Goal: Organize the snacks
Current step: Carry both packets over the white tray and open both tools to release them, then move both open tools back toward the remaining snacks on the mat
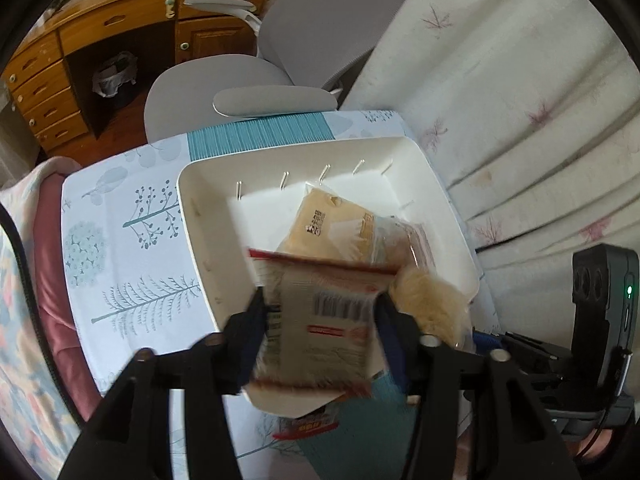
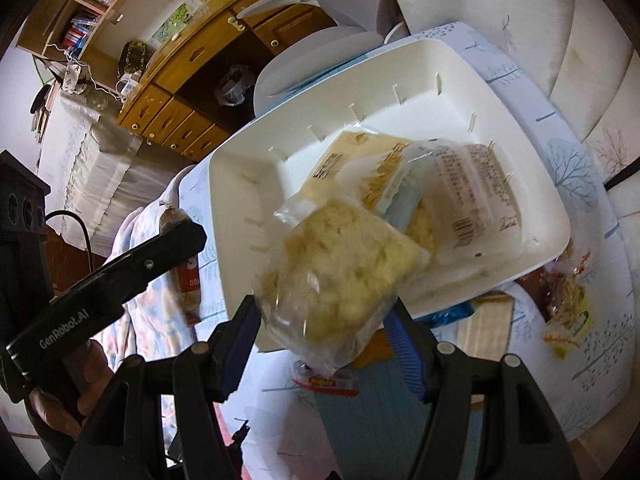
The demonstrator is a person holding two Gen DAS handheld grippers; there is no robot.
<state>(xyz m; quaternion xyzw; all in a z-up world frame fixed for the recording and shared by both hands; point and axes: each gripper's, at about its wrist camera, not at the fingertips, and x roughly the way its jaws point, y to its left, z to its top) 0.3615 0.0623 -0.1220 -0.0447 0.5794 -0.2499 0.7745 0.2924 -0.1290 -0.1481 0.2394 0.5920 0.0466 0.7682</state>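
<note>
Room: we see a wooden desk (image 1: 120, 28) with drawers, a grey chair (image 1: 248, 80) and pale curtains (image 1: 520, 100) behind.
Surface: covered by a smooth cloth (image 1: 132, 248) printed with blue-grey trees and a teal striped band.
Tray: a white plastic tray (image 1: 208, 224), rectangular with rounded corners and thin slots along its walls, lies on the cloth.
In the tray: a tan glossy packet (image 1: 332, 220) lies flat, a clear printed packet (image 2: 472, 192) overlapping it.
Left hand-held gripper (image 1: 320, 324): we find its jaws half apart with a papery packet with a barcode (image 1: 324, 320), red-edged, between them over the tray's near rim; whether the pads press it we cannot tell.
Right hand-held gripper (image 2: 324, 328): jaws half apart around a clear crinkly bag of pale crumbly snack (image 2: 340, 276) above the tray's near edge; grip unclear.
Around: a red-and-white wrapper (image 2: 324, 382) and a yellow-red snack bag (image 2: 568, 320) lie on the cloth beside the tray.
</note>
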